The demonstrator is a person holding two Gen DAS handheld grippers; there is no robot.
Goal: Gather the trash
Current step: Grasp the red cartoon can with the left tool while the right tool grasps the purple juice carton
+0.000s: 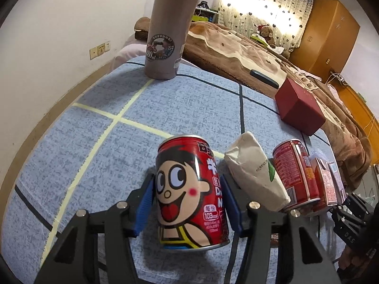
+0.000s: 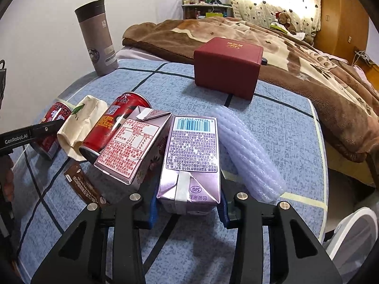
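Where print stays legible, carton (image 2: 189, 165) reads "SIG"; tumbler (image 1: 169, 35) perhaps "480ml".

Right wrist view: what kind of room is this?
Most likely a home bedroom: a bed with a brown blanket, heart-print curtains and a wooden wardrobe lie behind the blue-mat table.

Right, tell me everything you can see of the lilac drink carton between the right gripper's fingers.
The lilac drink carton is a shiny foil-look brick lying on its side on the blue tablecloth, barcode end away from the camera, folded white-taped end marked SIG nearest. A white panel of small print faces up. The right gripper has its blue pads against both sides. A second carton leans beside it; a bubble-wrap roll lies on the other side.
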